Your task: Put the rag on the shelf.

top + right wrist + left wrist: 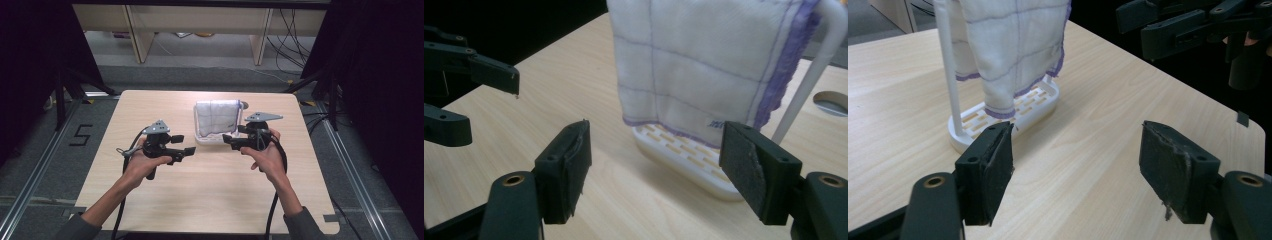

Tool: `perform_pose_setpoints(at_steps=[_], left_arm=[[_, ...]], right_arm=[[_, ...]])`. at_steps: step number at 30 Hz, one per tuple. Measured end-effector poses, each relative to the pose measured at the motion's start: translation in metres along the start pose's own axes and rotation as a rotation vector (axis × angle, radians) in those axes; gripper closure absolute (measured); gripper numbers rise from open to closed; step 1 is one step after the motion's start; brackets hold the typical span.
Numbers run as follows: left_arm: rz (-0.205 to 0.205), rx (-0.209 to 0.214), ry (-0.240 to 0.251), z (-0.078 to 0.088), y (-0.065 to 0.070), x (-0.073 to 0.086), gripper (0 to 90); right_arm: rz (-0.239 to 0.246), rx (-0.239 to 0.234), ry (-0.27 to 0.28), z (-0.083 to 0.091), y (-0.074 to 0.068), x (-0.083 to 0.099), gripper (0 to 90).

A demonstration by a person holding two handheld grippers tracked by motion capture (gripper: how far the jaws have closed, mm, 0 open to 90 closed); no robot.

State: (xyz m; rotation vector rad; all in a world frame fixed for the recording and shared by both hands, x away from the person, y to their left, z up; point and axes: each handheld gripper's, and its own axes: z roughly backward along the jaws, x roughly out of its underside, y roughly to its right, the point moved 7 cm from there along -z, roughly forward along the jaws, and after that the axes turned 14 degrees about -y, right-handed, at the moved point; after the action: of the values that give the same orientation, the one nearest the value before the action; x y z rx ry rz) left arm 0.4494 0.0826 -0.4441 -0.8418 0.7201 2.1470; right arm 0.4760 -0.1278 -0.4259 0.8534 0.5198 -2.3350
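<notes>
Cloth [704, 65] top cut off by edge

Counter [210, 175]: pale matt wood-grain. Cloth [704, 65]: white woven, purple-edged. Rack [694, 160]: smooth white plastic. Tongs' pads [1173, 167]: black, rough, frayed.

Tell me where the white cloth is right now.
In the high view the white cloth hangs on a white rack at the table's far middle, just beyond the right gripper.

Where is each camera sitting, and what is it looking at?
High view: above the person's side, looking down on the table, both hands with the left gripper and right gripper.
Left gripper view: along its own open jaws toward the cloth on the white rack.
Right gripper view: along its open jaws, nearer.
Shared: cloth, rack.
</notes>
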Motion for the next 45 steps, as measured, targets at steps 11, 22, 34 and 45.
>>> perform_pose_setpoints(at_steps=[11,22,34,45], left_arm=[[-0.032,-0.003,-0.026,-0.006,0.018,0.02,28.9],[-0.051,0.0,-0.042,0.002,0.024,0.045,27.4],[-0.022,-0.003,-0.046,0.008,0.019,0.077,27.5],[-0.033,-0.004,-0.071,0.01,0.027,0.109,27.2]], right_arm=[[0.037,-0.024,-0.034,-0.016,-0.013,0.016,28.9],[0.055,0.005,-0.068,-0.023,-0.03,0.041,28.7],[0.091,0.002,-0.129,-0.025,-0.047,0.085,28.7],[0.096,-0.031,-0.173,-0.027,-0.062,0.115,26.9]])
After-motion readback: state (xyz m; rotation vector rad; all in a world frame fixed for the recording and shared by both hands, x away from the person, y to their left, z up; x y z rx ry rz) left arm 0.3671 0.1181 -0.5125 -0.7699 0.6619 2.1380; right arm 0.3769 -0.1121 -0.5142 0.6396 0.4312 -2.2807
